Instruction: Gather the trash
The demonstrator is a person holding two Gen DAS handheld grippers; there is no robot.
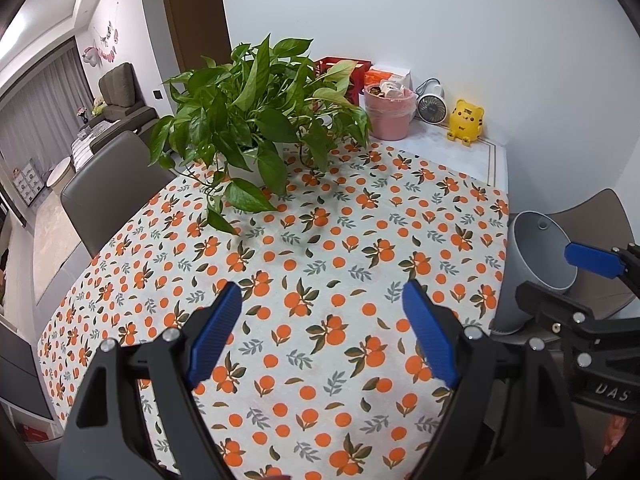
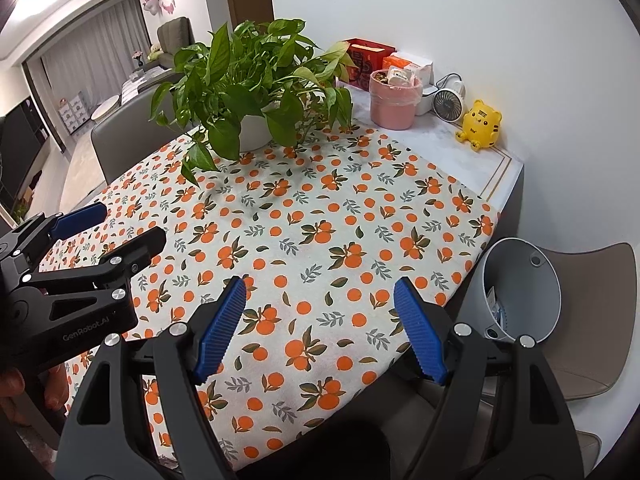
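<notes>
— Where the white wall meets it, what covers the table [image 2: 505, 168]?
— A matte cloth [image 1: 320, 264] printed with oranges; bare marble shows at the far end, grey chairs [image 1: 108, 176] alongside.
— And the bin?
— A smooth grey bucket [image 2: 520, 288], tilted on the right-hand chair, scraps inside.
— The grippers?
— Left gripper [image 1: 322, 330] and right gripper [image 2: 320, 326] both hover with ribbed blue jaws apart, empty
</notes>
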